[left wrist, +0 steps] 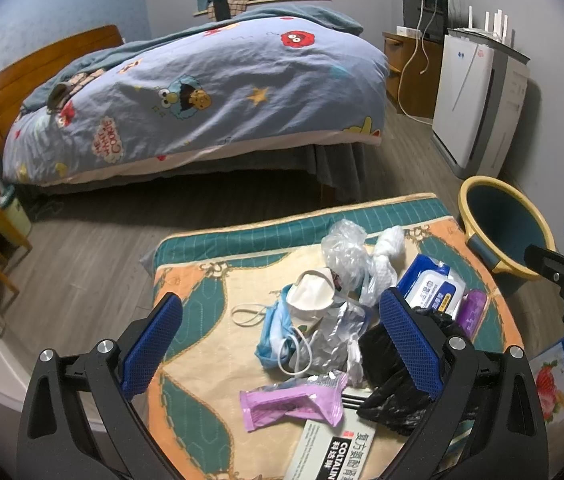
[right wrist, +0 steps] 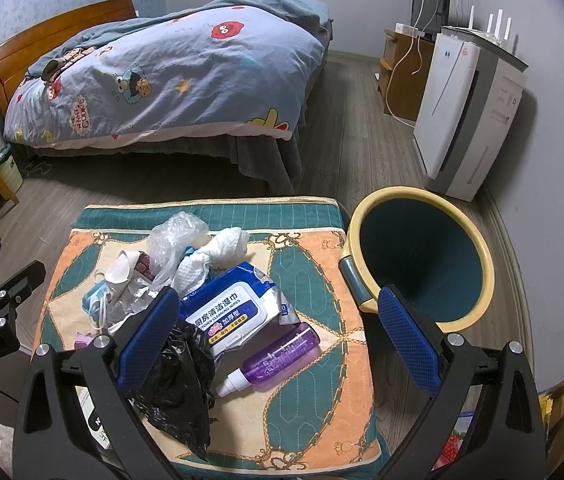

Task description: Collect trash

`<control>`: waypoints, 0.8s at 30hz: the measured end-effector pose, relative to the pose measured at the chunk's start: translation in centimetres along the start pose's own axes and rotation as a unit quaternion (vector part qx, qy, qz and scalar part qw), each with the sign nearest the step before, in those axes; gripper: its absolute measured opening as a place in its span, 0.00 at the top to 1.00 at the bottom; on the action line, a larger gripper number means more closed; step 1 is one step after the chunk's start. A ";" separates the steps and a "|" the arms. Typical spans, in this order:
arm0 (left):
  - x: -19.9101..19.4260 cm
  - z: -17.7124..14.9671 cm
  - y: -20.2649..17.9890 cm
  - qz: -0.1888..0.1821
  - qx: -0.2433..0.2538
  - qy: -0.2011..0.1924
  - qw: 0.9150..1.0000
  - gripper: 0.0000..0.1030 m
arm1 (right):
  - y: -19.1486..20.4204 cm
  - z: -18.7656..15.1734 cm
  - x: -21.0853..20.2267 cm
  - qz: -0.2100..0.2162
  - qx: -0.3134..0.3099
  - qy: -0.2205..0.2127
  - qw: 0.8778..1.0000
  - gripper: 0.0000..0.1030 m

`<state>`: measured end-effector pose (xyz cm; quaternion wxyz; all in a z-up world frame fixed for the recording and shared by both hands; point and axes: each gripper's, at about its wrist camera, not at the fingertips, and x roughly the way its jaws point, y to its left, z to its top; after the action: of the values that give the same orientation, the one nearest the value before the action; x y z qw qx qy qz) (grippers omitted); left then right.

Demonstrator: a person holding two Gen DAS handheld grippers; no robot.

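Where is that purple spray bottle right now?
In the right wrist view, the purple spray bottle lies on the patterned cushion, just in front of the wipes pack and beside the black bag.

Teal bin (right wrist: 421,264) with yellow rim, purple spray bottle (right wrist: 278,356), black bag (right wrist: 178,392), pink wrapper (left wrist: 289,404)

Trash pile (left wrist: 333,312): heaped on a patterned cushion (left wrist: 202,320).
Contents: clear plastic bag (left wrist: 345,252), white mask (left wrist: 309,292), black bag (right wrist: 178,384), wipes pack (right wrist: 234,308), purple spray bottle (right wrist: 278,354), pink wrapper (left wrist: 293,402).
Bin (right wrist: 421,256): teal inside, yellow-rimmed, tilted, beside the cushion.
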<state>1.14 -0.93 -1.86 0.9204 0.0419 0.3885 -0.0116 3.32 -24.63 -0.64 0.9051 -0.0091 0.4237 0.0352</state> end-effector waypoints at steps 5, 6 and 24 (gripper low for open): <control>-0.1 -0.4 0.6 0.000 -0.001 0.001 1.000 0.05 | 0.0 0.0 0.0 0.000 0.000 0.000 1.000 0.05; -0.2 -0.5 0.8 0.000 -0.001 0.001 1.000 0.05 | 0.0 0.0 0.0 0.000 0.000 0.000 1.000 0.05; 0.0 0.0 -0.1 0.001 0.000 0.001 1.000 0.05 | 0.0 0.0 0.1 -0.001 0.000 0.002 1.000 0.05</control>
<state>1.17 -1.02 -1.88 0.9200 0.0424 0.3895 -0.0110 3.35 -24.59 -0.75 0.9044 -0.0101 0.4251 0.0342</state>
